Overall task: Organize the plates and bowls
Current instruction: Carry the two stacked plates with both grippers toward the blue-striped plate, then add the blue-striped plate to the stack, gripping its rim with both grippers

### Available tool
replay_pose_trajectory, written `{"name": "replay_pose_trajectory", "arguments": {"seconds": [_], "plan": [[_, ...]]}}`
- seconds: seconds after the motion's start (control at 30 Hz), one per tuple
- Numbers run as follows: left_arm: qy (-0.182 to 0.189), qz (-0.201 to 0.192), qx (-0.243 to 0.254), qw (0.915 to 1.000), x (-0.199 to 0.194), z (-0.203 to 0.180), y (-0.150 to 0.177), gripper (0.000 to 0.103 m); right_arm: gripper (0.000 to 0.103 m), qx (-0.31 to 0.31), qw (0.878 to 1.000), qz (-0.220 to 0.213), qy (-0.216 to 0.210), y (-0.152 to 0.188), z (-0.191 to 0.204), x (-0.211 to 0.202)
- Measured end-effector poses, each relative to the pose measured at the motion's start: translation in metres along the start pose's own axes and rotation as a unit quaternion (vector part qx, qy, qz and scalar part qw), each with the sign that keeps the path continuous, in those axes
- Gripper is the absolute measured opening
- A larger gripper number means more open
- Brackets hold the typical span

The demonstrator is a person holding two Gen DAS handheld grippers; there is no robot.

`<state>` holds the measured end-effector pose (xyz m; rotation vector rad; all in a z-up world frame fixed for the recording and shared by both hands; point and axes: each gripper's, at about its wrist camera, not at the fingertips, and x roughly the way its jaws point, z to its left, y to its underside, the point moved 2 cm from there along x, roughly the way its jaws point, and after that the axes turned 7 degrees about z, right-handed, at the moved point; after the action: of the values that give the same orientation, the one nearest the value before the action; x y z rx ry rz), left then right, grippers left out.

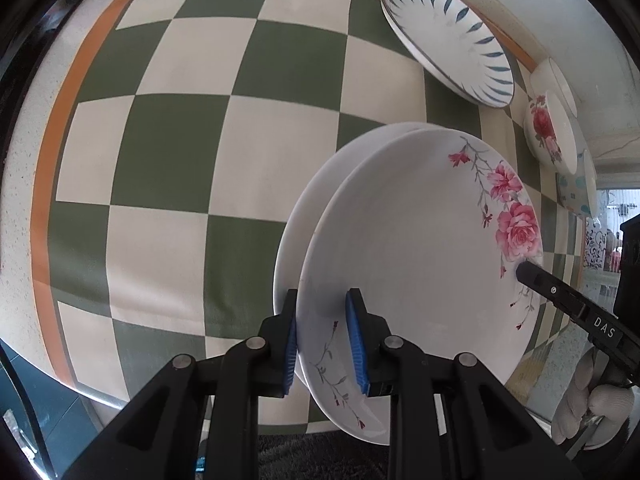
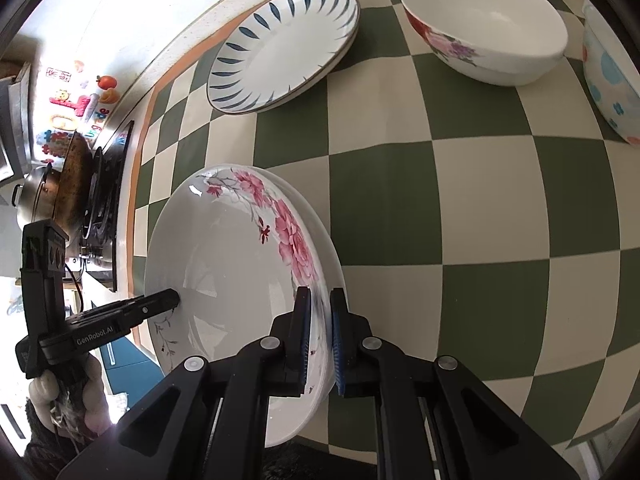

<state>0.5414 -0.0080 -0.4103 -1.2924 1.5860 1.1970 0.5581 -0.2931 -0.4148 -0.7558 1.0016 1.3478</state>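
Observation:
A white plate with pink roses [image 1: 408,248] is held between both grippers above the checkered cloth; a second white plate [image 1: 320,184] shows right behind it. My left gripper [image 1: 322,340] is shut on the near rim of the rose plate. My right gripper [image 2: 320,336] is shut on the opposite rim of the rose plate [image 2: 224,248]. The right gripper's finger shows in the left wrist view [image 1: 532,274], and the left gripper shows in the right wrist view [image 2: 168,300]. A blue-leaf plate [image 2: 284,48] lies at the back.
A rose-print bowl [image 2: 484,24] and a blue-dotted bowl [image 2: 612,80] stand at the back right on the green-and-cream checkered cloth [image 2: 440,200]. Another white bowl [image 1: 560,80] sits behind them. A stove with pans [image 2: 80,184] lies to the left.

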Motion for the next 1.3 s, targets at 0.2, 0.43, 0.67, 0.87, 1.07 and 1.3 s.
{"name": "replay_pose_trajectory", "arguments": {"seconds": [0.2,0.43,0.67,0.87,1.07,1.3], "plan": [[0.009,0.016,0.013,0.9998,0.002,-0.002,-0.003,0.021,0.012,0.013,1.000,0.006,0.003,0.000,-0.001,0.000],[0.018,0.019,0.011,0.9996,-0.002,0.002,-0.007,0.021,0.012,0.041,0.999,0.018,0.016,0.000,-0.007,0.001],[0.016,0.023,0.014,0.9995,-0.005,0.002,-0.006,0.021,0.012,0.038,0.998,0.022,0.037,0.001,-0.002,0.001],[-0.023,0.006,0.013,0.9996,-0.013,-0.001,0.007,0.021,0.012,0.030,0.998,0.024,0.055,0.004,0.006,-0.001],[-0.024,-0.027,0.007,0.9993,-0.036,-0.004,0.011,0.021,0.012,0.013,0.997,0.022,0.069,0.005,0.017,-0.011],[0.013,-0.078,0.008,0.9968,-0.091,-0.029,-0.032,0.024,0.012,0.006,0.999,0.004,0.031,-0.016,0.037,-0.047]]}}
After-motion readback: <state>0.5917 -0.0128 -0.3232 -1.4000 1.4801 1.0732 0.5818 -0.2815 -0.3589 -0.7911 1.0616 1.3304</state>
